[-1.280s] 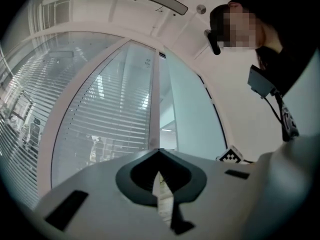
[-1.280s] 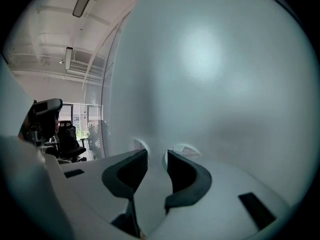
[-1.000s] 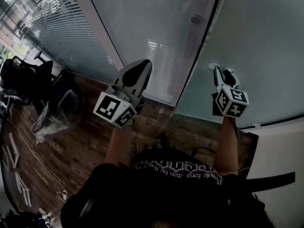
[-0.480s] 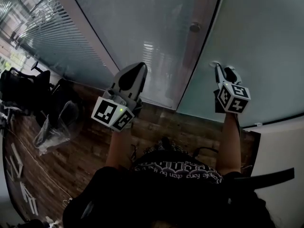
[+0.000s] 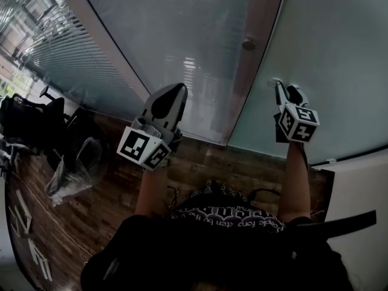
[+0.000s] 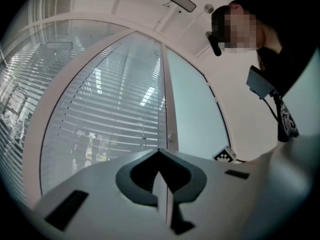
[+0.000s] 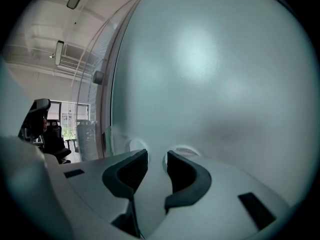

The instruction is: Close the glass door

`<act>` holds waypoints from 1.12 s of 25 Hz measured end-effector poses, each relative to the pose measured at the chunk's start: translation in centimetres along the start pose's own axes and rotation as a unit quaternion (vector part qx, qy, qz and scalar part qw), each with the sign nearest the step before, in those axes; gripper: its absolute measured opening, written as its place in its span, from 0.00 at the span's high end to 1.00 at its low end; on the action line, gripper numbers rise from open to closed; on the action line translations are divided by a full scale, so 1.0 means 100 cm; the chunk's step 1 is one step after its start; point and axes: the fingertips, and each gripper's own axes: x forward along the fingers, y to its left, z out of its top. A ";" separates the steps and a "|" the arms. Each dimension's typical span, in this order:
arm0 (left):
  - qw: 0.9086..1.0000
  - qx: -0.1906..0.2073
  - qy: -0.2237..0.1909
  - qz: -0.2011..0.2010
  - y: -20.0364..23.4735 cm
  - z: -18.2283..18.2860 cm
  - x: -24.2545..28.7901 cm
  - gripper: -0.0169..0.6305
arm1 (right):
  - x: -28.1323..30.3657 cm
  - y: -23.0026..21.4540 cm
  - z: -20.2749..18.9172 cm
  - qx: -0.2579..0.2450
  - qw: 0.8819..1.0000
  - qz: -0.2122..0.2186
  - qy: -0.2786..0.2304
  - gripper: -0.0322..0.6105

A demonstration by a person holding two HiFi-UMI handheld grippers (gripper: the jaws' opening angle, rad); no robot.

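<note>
**Head view:** The right gripper sets its tips against the frosted glass door, which lies directly ahead of its jaws. The left gripper hangs clear and points at the fixed pane.

**Left gripper view:** The jaws are clenched together and empty.

**Right gripper view:** The jaws stand released with nothing between them, and the tips appear to touch the glass.

**Hazard:** Smooth glass gives no purchase. The tips may skid sideways, leaving the door short of the frame.
</note>
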 end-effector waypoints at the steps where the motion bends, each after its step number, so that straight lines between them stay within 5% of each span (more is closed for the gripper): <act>1: 1.000 -0.001 0.000 -0.001 0.001 0.000 0.001 0.97 | 0.002 -0.001 0.000 -0.001 1.000 0.000 -0.002 0.76; 28: 1.000 -0.016 0.000 -0.025 0.002 0.000 0.021 0.97 | 0.008 -0.005 0.002 0.006 1.000 -0.006 -0.006 0.76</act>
